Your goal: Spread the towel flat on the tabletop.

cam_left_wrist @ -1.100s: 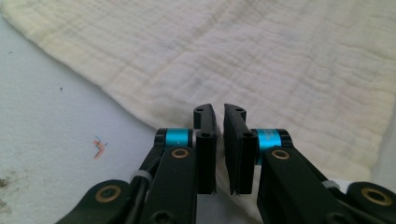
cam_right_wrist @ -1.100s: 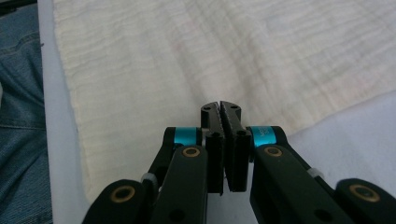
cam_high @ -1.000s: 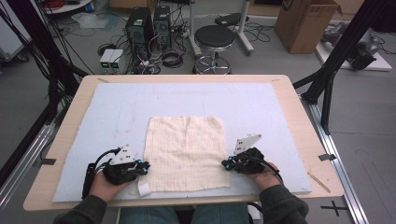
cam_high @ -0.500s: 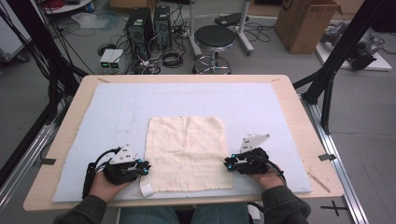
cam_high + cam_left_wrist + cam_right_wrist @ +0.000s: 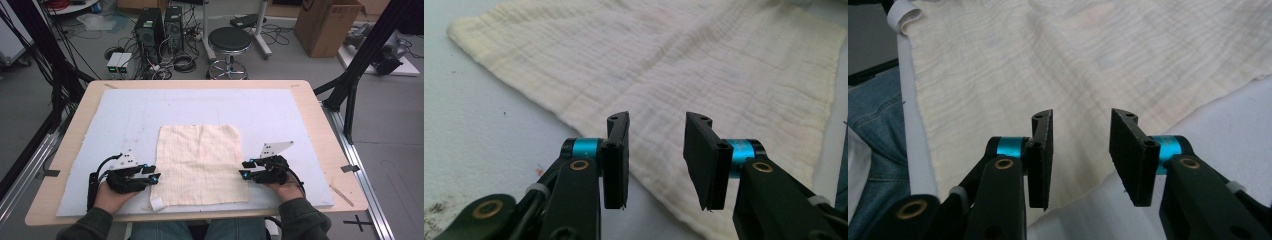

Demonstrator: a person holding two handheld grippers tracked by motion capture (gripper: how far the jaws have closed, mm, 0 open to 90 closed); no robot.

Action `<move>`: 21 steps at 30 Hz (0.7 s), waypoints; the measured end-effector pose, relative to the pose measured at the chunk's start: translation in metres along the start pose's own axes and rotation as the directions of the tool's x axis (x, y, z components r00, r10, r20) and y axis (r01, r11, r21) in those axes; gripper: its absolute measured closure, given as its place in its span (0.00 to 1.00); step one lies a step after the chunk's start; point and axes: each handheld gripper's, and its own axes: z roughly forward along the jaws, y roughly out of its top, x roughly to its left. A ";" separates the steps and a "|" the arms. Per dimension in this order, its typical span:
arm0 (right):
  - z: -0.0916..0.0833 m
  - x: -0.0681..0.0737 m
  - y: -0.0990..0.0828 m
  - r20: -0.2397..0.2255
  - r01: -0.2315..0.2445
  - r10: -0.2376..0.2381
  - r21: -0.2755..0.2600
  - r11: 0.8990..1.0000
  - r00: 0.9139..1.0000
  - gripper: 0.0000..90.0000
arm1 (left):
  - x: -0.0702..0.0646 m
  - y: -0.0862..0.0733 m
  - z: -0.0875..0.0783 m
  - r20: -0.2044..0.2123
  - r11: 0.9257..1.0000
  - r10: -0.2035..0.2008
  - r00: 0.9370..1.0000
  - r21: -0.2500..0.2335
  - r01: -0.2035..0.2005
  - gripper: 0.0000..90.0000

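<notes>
A cream waffle-weave cloth [image 5: 200,162] lies spread flat on the pale blue mat [image 5: 125,115], with a white label [image 5: 156,202] curled at its near left corner. My left gripper [image 5: 152,173] sits at the cloth's left edge and my right gripper [image 5: 245,168] at its right edge, both pointing inward. In the left gripper view the gripper [image 5: 657,120] is open over the edge of the cloth [image 5: 674,65]. In the right gripper view the gripper [image 5: 1081,116] is open over the cloth [image 5: 1073,60]. Both pairs of jaws have just been opening, and no pad presses the fabric.
The mat covers most of a wooden table [image 5: 310,100]. Beyond its far edge stand a round stool [image 5: 230,40], computer towers [image 5: 160,25] and a cardboard box [image 5: 325,25]. Black frame posts flank both sides. The person's jeans [image 5: 873,125] lie past the near edge.
Both grippers' jaws have spread apart, letting go of the cloth's side edges. The hands have stayed put and the cloth lies flat.
</notes>
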 end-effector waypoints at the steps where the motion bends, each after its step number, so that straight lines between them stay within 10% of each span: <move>1: 0.000 -0.001 0.000 0.000 -0.003 0.003 -0.002 1.000 1.000 0.67 | 0.000 0.000 0.000 0.001 1.000 -0.001 1.000 -0.003 0.001 0.69; 21: 0.000 -0.003 0.010 -0.002 -0.052 0.052 -0.082 0.995 0.999 0.46 | 0.008 0.004 -0.002 0.002 0.998 -0.042 0.999 -0.041 0.042 0.59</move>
